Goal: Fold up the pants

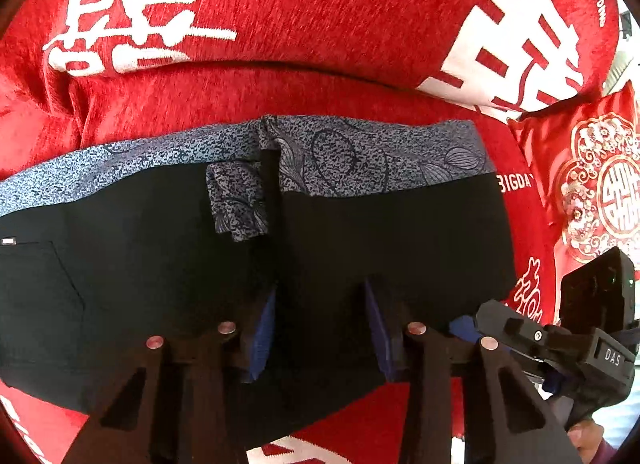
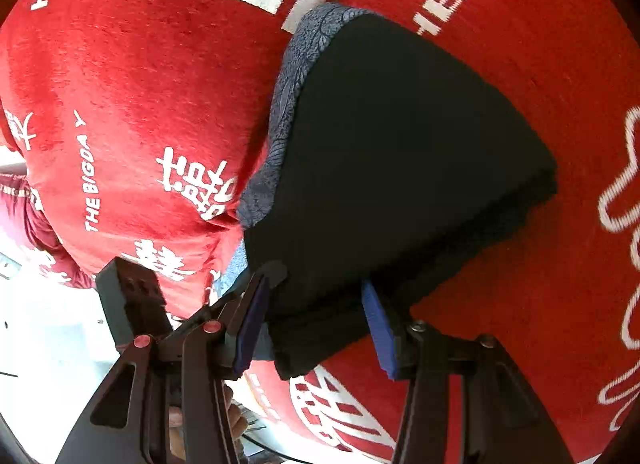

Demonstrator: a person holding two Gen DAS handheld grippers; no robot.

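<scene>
Black pants (image 1: 360, 248) (grey patterned waistband) lie folded on red blanket (image 1: 320, 24). Left gripper (image 1: 320, 328) & right gripper (image 2: 316, 328): both straddle pants' edge w/ fabric between blue pads; clamped or loose, can't tell.

Both wrist views close, angled down; share black pants (image 1: 360, 232) on red blanket (image 2: 520, 44), seemingly opposite sides.

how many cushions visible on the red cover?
1. An embroidered red satin cushion sits at the right edge of the left wrist view, beside the black pants with grey patterned waistband. None shows in the right wrist view; others may lie out of frame.
</scene>
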